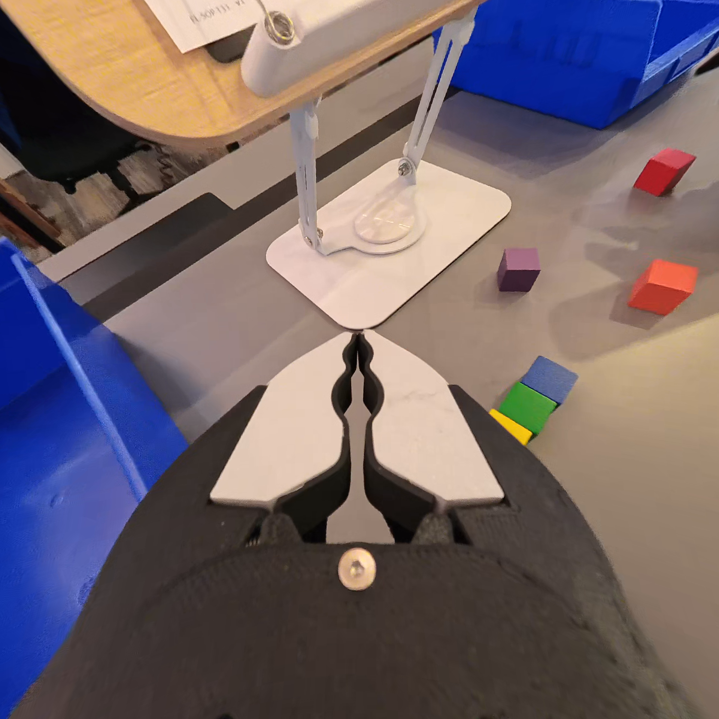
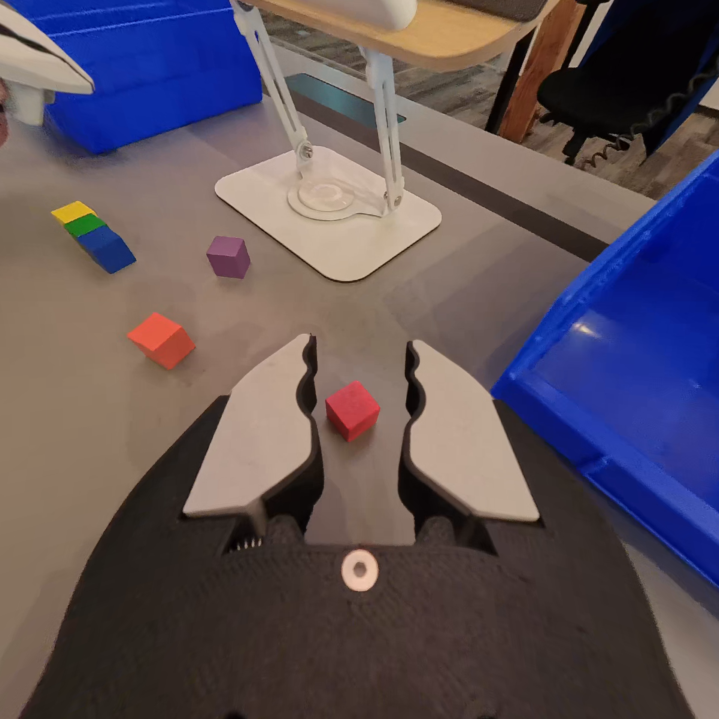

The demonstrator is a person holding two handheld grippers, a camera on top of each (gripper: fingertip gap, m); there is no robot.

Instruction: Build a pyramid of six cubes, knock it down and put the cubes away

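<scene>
- Hovering over the grey table [image 2: 97, 408], your right gripper [image 2: 360, 342] has its jaws spread wide, and the red cube [image 2: 352, 410] sits on the table between the two fingers, with a clear gap on each side; neither pad touches it, so nothing is grasped.
- Your left gripper [image 1: 357, 334] is clenched with its black wavy pads meeting at the tips on nothing, pointing at the near corner of the white stand base [image 1: 389, 272].
- You have five more cubes loose on the table: the orange cube [image 2: 161, 340] lies to the left of your right gripper, the purple cube [image 2: 228, 256] farther on near the stand base, and the yellow cube [image 2: 72, 211], green cube [image 2: 83, 225] and blue cube [image 2: 107, 249] touch in a short row towards the table's left side.
- You can see one blue bin [image 2: 622, 389] just beside your right gripper at the table's right edge, and another blue bin [image 2: 155, 70] at the far left.
- A white sheet of paper [image 1: 186, 23] bearing printed writing lies on the wooden board [image 1: 116, 78] that the stand holds up.
- Cubes look like matt painted wood with sharp edges; the bins are glossy plastic; the gripper bodies are coarse black printed plastic with smooth pale grey finger plates; the stand has thin white metal arms on a flat rounded-corner plate.
</scene>
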